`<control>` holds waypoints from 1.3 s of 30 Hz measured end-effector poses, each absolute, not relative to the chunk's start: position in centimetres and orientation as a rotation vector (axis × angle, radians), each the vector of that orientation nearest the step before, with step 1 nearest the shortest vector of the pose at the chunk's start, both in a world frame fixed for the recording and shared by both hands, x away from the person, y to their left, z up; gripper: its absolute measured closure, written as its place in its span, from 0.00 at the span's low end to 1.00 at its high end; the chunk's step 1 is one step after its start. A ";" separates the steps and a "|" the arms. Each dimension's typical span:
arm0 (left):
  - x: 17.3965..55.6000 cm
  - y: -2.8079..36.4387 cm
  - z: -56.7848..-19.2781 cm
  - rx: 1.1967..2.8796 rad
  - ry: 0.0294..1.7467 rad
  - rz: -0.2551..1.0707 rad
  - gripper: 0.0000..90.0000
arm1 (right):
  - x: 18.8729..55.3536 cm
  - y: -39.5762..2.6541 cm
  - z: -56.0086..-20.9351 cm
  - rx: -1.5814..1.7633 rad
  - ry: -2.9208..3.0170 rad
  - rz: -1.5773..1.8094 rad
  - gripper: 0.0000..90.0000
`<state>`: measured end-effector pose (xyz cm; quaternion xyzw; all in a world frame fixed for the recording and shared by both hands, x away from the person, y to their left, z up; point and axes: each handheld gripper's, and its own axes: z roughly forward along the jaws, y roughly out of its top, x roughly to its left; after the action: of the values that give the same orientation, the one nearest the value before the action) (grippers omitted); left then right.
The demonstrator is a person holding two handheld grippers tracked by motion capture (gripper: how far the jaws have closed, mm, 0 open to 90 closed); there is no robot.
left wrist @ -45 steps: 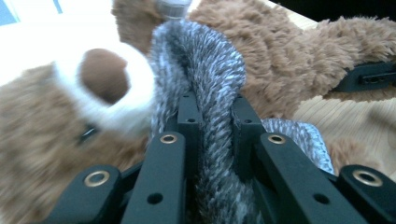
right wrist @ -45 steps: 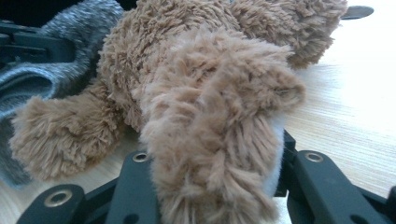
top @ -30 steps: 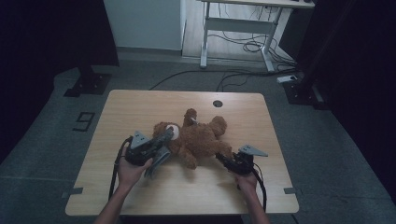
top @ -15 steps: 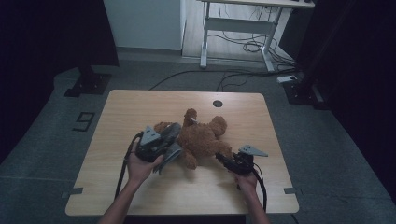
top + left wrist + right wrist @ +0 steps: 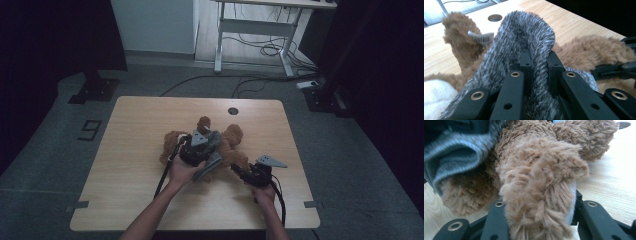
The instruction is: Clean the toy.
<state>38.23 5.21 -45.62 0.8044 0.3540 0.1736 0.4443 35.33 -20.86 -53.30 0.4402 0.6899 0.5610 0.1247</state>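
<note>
A brown plush teddy bear (image 5: 549,150) lies on the light wooden table (image 5: 614,185), and one of its furry limbs (image 5: 539,202) is pinched between the right gripper (image 5: 537,220)'s black jaws. A folded grey knitted cloth (image 5: 456,152) rests against the bear at upper left.

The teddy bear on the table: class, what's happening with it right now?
A person works a brown teddy bear lying on a wooden table with two hand-held tools. The left gripper is shut on a fold of grey fuzzy cloth and holds it over the bear's body. The right gripper is shut on one of the bear's limbs at the near right side. It looks like the bear is being dressed or undressed.
</note>
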 end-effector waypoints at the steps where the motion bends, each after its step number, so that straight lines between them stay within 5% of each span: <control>1: 38.2 5.4 -45.7 1.987 0.884 0.433 0.87 | 35.3 -20.9 -53.3 1.284 2.010 1.638 0.67; 29: 36.4 18.5 -47.2 1.868 1.119 0.518 0.88 | 35.4 -21.2 -53.4 1.277 2.003 1.635 0.66; 39: 36.4 17.8 -44.4 1.853 1.075 0.553 0.88 | 35.4 -21.1 -53.4 1.276 1.992 1.646 0.66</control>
<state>36.35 17.83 -44.42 0.7488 0.4343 0.2233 0.4481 35.43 -21.15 -53.41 0.4390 0.6852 0.5665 0.1295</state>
